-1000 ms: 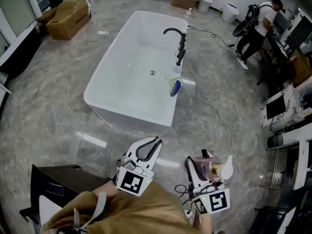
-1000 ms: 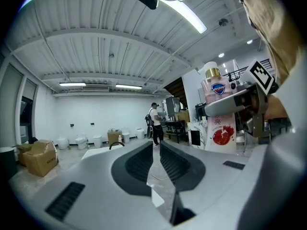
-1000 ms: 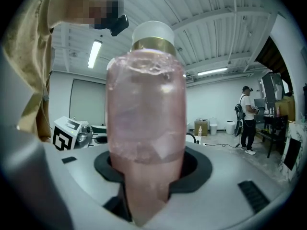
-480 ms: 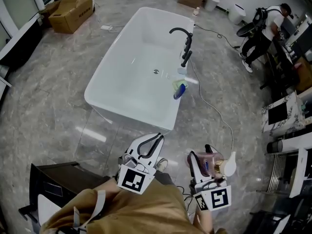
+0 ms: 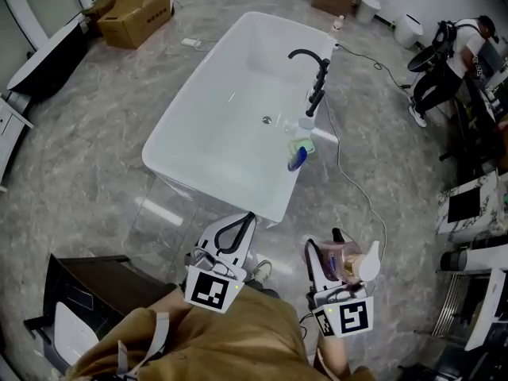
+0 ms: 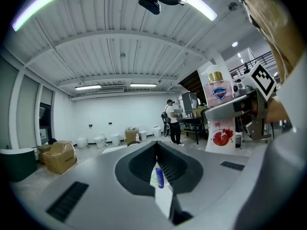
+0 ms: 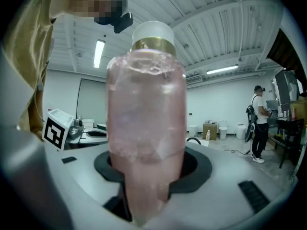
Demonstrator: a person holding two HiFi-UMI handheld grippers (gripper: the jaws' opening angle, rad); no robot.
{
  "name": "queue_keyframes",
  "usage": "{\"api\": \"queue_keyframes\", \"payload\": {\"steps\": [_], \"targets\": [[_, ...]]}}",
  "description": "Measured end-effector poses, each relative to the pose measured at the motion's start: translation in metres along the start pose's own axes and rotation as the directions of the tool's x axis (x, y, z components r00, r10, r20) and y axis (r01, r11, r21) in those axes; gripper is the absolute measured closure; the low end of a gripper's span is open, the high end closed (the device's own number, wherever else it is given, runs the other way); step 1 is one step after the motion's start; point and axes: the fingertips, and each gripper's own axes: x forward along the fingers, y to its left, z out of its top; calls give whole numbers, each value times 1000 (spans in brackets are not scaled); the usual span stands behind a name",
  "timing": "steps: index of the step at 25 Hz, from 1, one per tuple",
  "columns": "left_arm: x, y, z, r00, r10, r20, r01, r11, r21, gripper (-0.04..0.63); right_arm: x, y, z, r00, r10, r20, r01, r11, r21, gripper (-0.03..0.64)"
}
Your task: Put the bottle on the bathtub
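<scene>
The white bathtub (image 5: 208, 187) stands on the marble floor ahead, with a black faucet (image 5: 312, 63) on its right rim. My right gripper (image 5: 325, 244) is shut on a pink bottle (image 5: 347, 260) with a gold collar and white cap, held well short of the tub's near end. In the right gripper view the bottle (image 7: 146, 119) fills the space between the jaws of that gripper (image 7: 146, 188). The left gripper (image 5: 251, 216) is shut and empty, pointing at the tub; in its own view this gripper (image 6: 156, 150) has its tips together, and the bottle (image 6: 219, 119) shows at right.
A small white bottle (image 5: 306, 121) and a green and blue item (image 5: 297, 153) sit on the tub's right rim. A cable (image 5: 354, 182) runs along the floor right of the tub. A cardboard box (image 5: 140, 9) lies far left, a person (image 5: 451, 60) stands far right, dark furniture (image 5: 86, 286) near left.
The view has shifted a little toward the tub and rightward. Both grippers keep the same pose, the bottle still held in the right one.
</scene>
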Motion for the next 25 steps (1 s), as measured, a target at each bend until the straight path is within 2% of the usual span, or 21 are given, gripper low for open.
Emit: {"api": "queue_keyframes", "payload": {"steps": [9,16,25], "targets": [[38,14,-33,995,49,-83,-48,999,17,588,59,-38,-35,999,31,-19,-32,999,-42,400],[63,18,-76,989,67,-132,-66,998,11,588,95,-62,-80,999,19,-32,-21,999,-50,399],[96,16,-128,984,73,-161,-73,997,6,588,126,-82,-134,1000,7,-29,-9,998,-68,400]]}}
